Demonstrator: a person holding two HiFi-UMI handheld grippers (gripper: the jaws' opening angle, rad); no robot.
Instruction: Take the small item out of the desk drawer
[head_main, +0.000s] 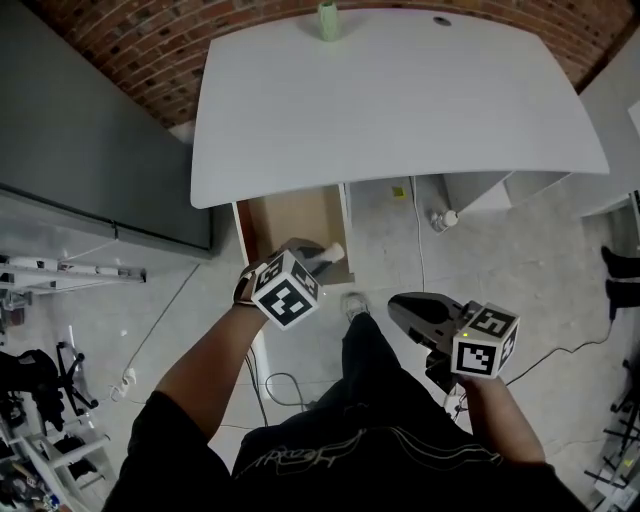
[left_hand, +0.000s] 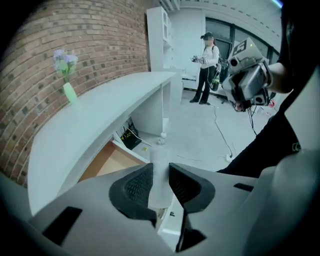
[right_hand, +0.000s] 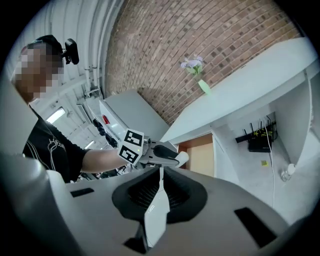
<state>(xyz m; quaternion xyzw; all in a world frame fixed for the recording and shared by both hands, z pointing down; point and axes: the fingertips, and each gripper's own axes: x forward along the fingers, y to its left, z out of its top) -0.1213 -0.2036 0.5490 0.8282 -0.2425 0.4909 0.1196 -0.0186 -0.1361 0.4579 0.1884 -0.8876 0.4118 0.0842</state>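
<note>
The desk drawer (head_main: 290, 222) stands pulled out under the white desk top (head_main: 400, 100), and its wooden floor shows bare. My left gripper (head_main: 322, 255) hovers over the drawer's front end, shut on a small white cylinder-shaped item (head_main: 334, 252). In the left gripper view the item (left_hand: 159, 167) stands upright between the two dark pads (left_hand: 136, 186), above the drawer (left_hand: 107, 162). My right gripper (head_main: 400, 303) hangs over the floor to the right of the drawer, jaws shut with nothing in them. The right gripper view shows its closed jaws (right_hand: 160, 182) pointing at the left gripper (right_hand: 170, 156) and the item (right_hand: 183, 158).
A green vase with flowers (head_main: 328, 20) stands at the desk's far edge. A grey cabinet (head_main: 90, 150) lies left of the desk. Cables and a small white object (head_main: 443, 218) lie on the floor under the desk's right side. A person (left_hand: 206, 65) stands far off.
</note>
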